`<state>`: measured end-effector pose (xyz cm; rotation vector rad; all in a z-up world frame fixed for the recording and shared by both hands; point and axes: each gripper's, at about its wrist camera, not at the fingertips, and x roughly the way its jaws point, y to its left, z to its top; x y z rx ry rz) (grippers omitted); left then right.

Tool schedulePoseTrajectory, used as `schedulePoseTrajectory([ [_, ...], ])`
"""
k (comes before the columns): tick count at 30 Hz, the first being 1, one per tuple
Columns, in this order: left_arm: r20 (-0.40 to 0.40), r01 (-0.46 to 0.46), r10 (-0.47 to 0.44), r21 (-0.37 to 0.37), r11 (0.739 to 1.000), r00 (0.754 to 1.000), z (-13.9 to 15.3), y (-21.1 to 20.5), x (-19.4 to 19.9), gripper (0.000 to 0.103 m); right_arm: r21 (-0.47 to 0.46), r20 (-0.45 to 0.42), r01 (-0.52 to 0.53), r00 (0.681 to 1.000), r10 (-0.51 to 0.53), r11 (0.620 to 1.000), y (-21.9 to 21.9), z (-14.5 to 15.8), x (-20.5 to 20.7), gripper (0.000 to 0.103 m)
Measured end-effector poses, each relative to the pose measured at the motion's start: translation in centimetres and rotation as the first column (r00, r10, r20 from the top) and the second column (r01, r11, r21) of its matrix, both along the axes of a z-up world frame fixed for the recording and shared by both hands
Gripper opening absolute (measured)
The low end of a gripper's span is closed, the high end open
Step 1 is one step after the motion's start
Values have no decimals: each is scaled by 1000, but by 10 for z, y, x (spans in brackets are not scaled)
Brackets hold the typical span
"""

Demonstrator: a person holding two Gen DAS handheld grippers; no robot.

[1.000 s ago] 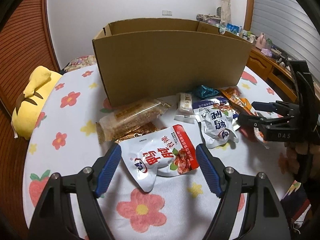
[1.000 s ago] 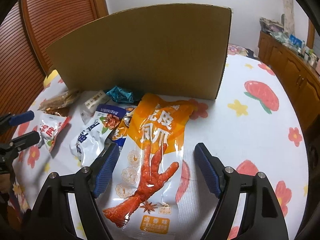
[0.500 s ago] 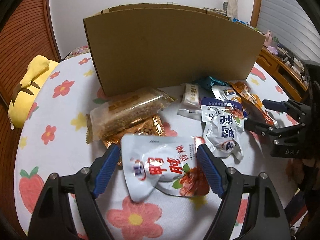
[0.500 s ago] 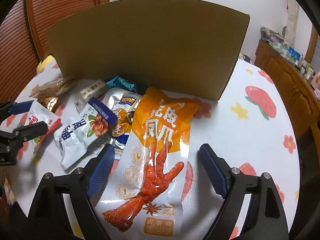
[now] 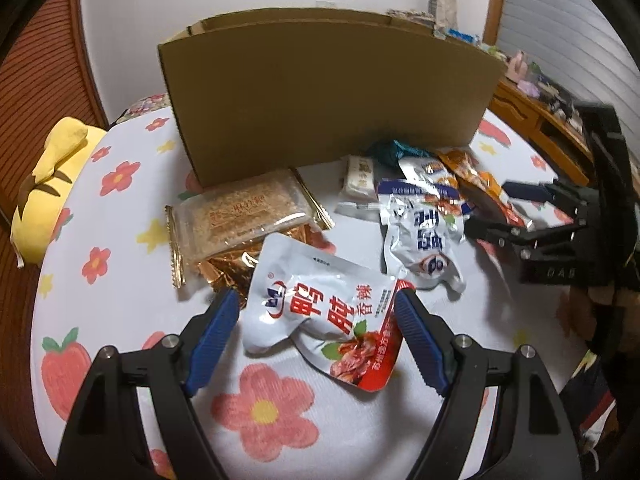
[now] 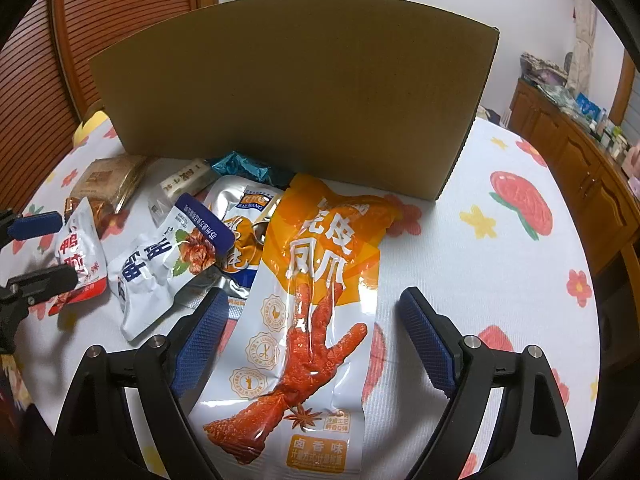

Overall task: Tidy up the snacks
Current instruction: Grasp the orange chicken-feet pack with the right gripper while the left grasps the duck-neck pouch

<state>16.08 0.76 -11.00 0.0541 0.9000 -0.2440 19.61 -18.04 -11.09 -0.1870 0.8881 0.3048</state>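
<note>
My left gripper (image 5: 316,332) is open, its blue pads either side of a white and red duck snack pouch (image 5: 320,312) lying on the flowered cloth. My right gripper (image 6: 308,332) is open, straddling a long orange chicken-feet pack (image 6: 316,296); it also shows in the left wrist view (image 5: 492,210). Between them lie a white and blue pouch (image 5: 420,240), a silver and orange pouch (image 6: 244,232), a clear pack of sesame bars (image 5: 240,212), a gold wrapper (image 5: 236,264), a small white bar (image 5: 360,172) and a teal wrapper (image 6: 244,168). An open cardboard box (image 5: 320,92) stands behind the snacks.
A yellow plush toy (image 5: 48,176) lies at the table's left edge. A wooden sideboard (image 6: 580,152) with small items stands to the right. A brown slatted door (image 6: 104,28) is at the back left. The round table's cloth (image 6: 500,264) drops off at the right.
My left gripper has moved forward and lower over the white and red pouch. My right gripper has come closer over the orange pack. Both stay open.
</note>
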Motion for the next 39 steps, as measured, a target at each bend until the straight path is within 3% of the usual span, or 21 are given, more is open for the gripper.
schedulePoseTrajectory([
  [4,-33,19,-18,31,999,999,-12,-4,5,82,0,0,0,1000,0,1000,2,-1,1,89],
  [6,-24,13,-13,17,1000,1000,-13,-3,6,87,0,0,0,1000,0,1000,1,0,0,89],
  [11,2,19,-19,18,1000,1000,-15,-2,5,87,0,0,0,1000,0,1000,2,-1,1,89],
  [13,10,15,-15,21,1000,1000,-15,0,3,81,0,0,0,1000,0,1000,2,-1,1,89],
  [15,24,5,-6,18,1000,1000,-14,4,0,64,0,1,0,1000,0,1000,1,0,1,89],
  [21,40,2,-1,-36,999,999,-10,12,-9,48,0,1,1,1000,-1,1000,3,-1,1,89],
  [30,107,-7,17,-94,996,994,9,11,-30,31,0,1,1,1000,-1,1000,3,-1,0,89],
  [39,163,23,-12,-66,998,987,20,-4,-47,29,1,1,1,1000,-1,1000,4,-2,0,89],
])
